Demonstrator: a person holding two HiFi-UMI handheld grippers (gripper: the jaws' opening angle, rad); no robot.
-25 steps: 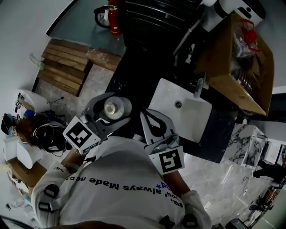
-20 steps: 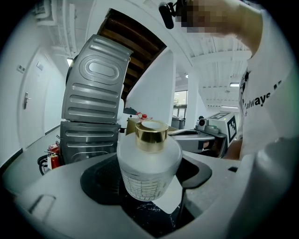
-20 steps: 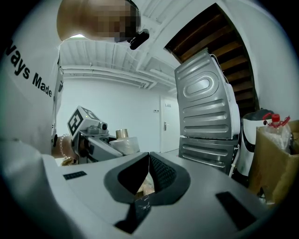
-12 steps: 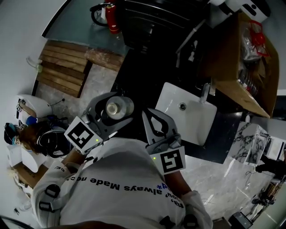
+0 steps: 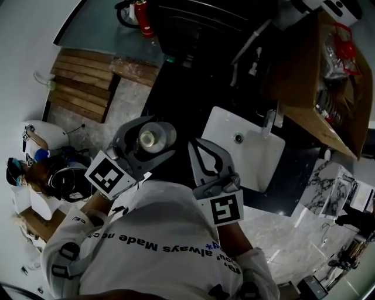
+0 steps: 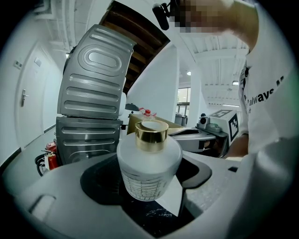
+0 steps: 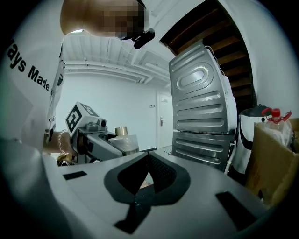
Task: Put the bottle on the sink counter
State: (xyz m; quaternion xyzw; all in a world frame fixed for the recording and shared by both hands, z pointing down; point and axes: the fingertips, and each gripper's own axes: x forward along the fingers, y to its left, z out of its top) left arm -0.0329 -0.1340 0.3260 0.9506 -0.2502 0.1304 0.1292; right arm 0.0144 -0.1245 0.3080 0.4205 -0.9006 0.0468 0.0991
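Observation:
A frosted white bottle (image 6: pixel 148 169) with a gold cap (image 6: pixel 151 132) stands upright between the jaws of my left gripper (image 5: pixel 151 139), which is shut on it. From above the bottle (image 5: pixel 153 138) hangs over the dark floor left of the white sink (image 5: pixel 246 151). My right gripper (image 5: pixel 205 153) is held beside it, nearer the sink's left edge, jaws shut with nothing between them. In the right gripper view its jaws (image 7: pixel 147 169) meet, and the bottle (image 7: pixel 124 141) shows at the left. The dark sink counter (image 5: pixel 293 161) surrounds the basin.
A tap (image 5: pixel 270 121) stands at the sink's back edge. An open cardboard box (image 5: pixel 319 88) sits at the right. A wooden pallet (image 5: pixel 82 88) lies at the left, a red extinguisher (image 5: pixel 140 13) at the top. A ribbed metal appliance (image 6: pixel 91 107) stands ahead.
The whole view has drifted: the sink and box sit slightly further right and up than a second ago. Both grippers keep their hold and spacing; the bottle stays in the left one.

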